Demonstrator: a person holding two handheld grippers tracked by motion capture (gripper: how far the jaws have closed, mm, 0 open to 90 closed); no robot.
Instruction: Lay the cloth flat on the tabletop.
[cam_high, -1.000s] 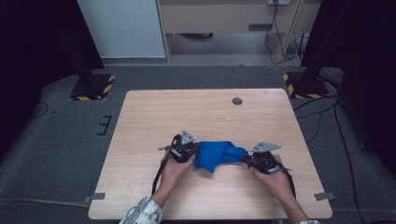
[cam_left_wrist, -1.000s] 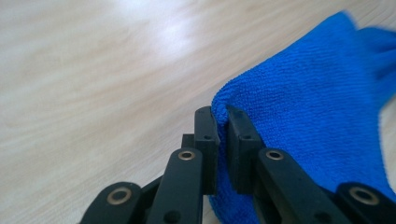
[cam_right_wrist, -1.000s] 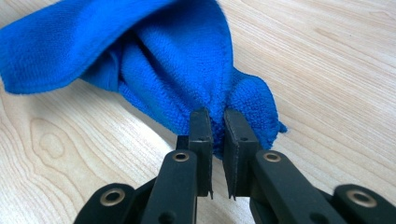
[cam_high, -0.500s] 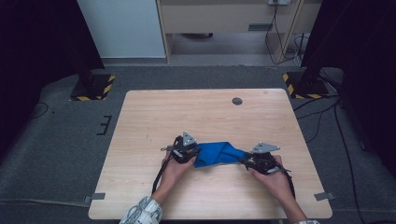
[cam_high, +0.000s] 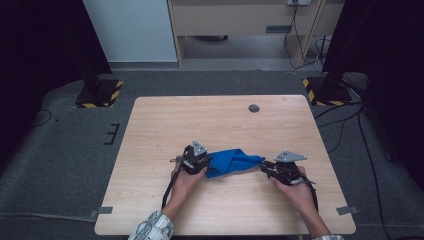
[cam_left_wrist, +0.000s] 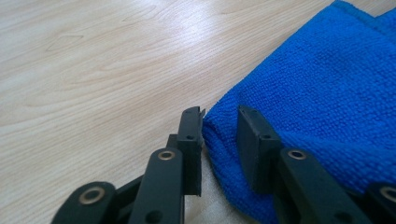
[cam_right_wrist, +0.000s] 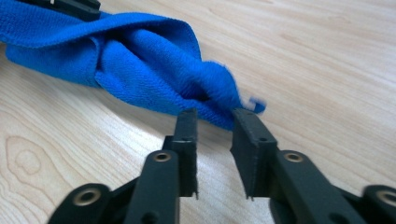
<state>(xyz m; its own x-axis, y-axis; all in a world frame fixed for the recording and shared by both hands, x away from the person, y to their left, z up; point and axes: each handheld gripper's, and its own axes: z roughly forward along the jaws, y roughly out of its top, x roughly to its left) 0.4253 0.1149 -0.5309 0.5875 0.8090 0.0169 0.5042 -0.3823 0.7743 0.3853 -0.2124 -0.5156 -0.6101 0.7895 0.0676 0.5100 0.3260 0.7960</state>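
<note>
The left gripper (cam_left_wrist: 219, 122) has its jaws parted around the left corner of the blue cloth (cam_high: 231, 162) — the right gripper (cam_right_wrist: 214, 122), jaws just closing, stands parted at its right tip on the table (cam_high: 165, 125)

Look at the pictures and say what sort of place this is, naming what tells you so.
Probably a lab or test room set up for recording, not a home. A lone wooden table stands on grey carpet, black stands with yellow-and-black striped bases flank it, and cables trail across the floor.
</note>
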